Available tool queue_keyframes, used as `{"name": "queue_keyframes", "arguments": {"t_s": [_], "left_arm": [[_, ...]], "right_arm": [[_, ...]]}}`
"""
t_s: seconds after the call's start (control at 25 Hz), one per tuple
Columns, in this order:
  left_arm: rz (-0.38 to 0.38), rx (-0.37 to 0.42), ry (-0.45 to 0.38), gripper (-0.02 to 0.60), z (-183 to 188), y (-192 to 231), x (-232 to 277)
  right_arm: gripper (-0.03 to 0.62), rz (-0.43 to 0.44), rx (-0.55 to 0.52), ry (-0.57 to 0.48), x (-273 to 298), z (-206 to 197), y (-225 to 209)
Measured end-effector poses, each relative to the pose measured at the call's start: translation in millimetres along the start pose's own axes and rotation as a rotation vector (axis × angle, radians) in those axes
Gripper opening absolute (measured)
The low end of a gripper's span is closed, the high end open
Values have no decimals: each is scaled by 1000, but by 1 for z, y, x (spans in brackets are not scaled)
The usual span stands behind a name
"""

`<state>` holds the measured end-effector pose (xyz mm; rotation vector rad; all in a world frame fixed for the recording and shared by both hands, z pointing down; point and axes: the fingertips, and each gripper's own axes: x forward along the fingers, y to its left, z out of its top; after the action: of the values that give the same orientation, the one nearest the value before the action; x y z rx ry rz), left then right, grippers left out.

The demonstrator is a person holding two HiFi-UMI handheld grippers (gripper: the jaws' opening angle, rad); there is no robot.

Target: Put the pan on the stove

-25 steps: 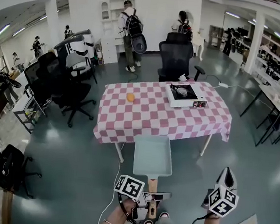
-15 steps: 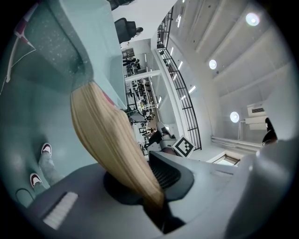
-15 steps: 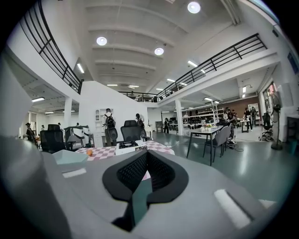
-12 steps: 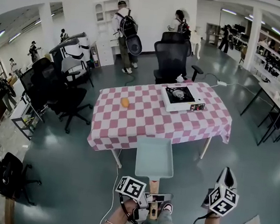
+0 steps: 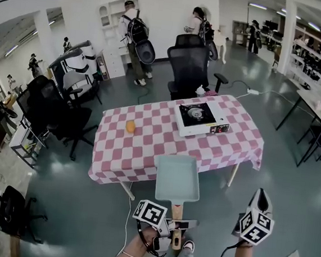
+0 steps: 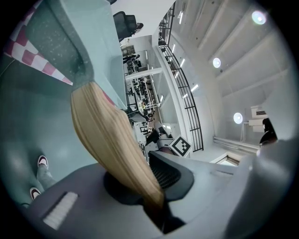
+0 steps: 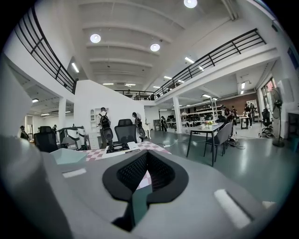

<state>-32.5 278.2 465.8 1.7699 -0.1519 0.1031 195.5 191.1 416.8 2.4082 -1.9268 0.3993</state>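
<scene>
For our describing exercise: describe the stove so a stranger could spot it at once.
Find the table with the pink-and-white checked cloth mid-hall. The stove sits near its far right corner: a flat white box with a black top, unlike the small orange thing to its left.

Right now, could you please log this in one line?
left gripper: shut on pale-teal square pan, wooden handle | right gripper: shut, empty | white stove: bare
</scene>
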Motion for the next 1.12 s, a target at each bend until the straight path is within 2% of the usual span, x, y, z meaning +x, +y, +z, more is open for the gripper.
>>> {"name": "queue_keyframes", "arguments": {"t_s": [0.28,0.6,1.12], "left_arm": [[20,-11,13,29,45,3,35],[30,-11,4,29,80,4,59],[29,-17,-11,32,148,22,79]], "right_arm": [[9,9,32,12,57,9,-23],[9,3,63,30,96,7,-51],[9,-10,63,55,161,6,-61]]}}
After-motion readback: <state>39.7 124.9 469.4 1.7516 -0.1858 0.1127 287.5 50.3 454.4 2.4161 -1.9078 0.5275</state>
